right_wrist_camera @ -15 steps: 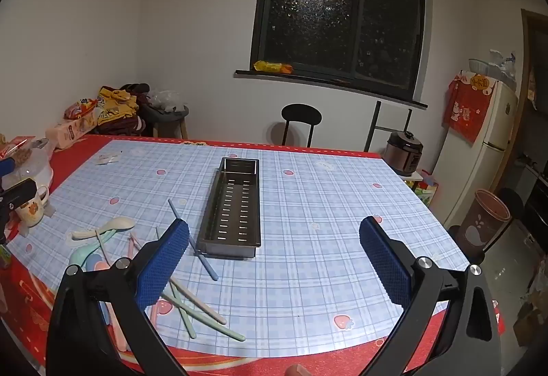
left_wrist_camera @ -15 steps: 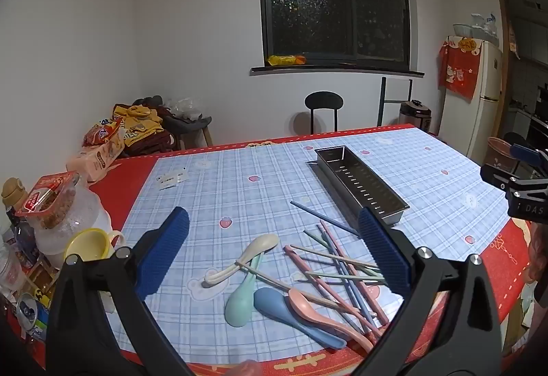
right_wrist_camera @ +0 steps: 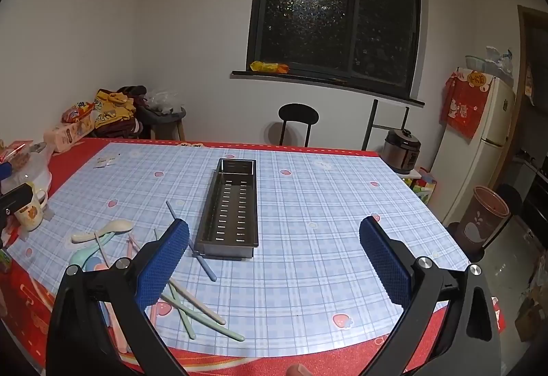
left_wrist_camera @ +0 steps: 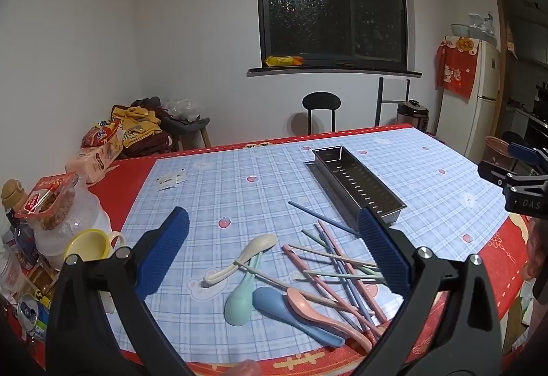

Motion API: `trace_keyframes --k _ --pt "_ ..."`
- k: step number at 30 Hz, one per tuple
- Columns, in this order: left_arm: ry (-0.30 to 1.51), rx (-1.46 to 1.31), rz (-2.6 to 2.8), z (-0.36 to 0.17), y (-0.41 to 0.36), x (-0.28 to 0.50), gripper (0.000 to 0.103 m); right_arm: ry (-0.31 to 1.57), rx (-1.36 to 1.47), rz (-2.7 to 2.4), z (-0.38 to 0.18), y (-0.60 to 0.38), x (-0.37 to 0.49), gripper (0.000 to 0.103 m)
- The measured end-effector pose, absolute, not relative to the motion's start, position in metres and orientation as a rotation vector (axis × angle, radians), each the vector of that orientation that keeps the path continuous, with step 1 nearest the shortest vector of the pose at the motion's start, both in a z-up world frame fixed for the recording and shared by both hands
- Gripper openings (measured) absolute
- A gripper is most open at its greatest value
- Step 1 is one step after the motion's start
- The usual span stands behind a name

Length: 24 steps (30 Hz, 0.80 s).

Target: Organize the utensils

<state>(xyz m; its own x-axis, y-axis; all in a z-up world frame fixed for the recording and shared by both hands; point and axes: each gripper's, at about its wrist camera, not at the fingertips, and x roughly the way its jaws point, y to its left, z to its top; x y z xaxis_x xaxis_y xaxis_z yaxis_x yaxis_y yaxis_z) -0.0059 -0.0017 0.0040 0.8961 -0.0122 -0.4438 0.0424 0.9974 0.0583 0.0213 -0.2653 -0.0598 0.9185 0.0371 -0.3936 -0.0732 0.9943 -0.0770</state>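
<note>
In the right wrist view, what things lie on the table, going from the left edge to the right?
Cartoon mug → white spoon → blue chopstick → metal tray. To the right of the tray the checked tablecloth is bare.

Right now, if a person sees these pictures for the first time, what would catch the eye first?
Probably the jumble of pastel spoons and chopsticks lying crossed on the checked tablecloth near its front edge. Just beyond it stands the empty metal tray with slotted bottom, near the table's middle. Both the left gripper and the right gripper hover wide open, holding nothing.
</note>
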Motion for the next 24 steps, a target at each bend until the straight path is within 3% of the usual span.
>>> trace_keyframes --k 24 --pt "0.463 0.066 -0.032 0.0011 -0.0024 -0.007 0.097 0.413 -0.09 0.056 -0.0649 -0.2655 0.0231 0.098"
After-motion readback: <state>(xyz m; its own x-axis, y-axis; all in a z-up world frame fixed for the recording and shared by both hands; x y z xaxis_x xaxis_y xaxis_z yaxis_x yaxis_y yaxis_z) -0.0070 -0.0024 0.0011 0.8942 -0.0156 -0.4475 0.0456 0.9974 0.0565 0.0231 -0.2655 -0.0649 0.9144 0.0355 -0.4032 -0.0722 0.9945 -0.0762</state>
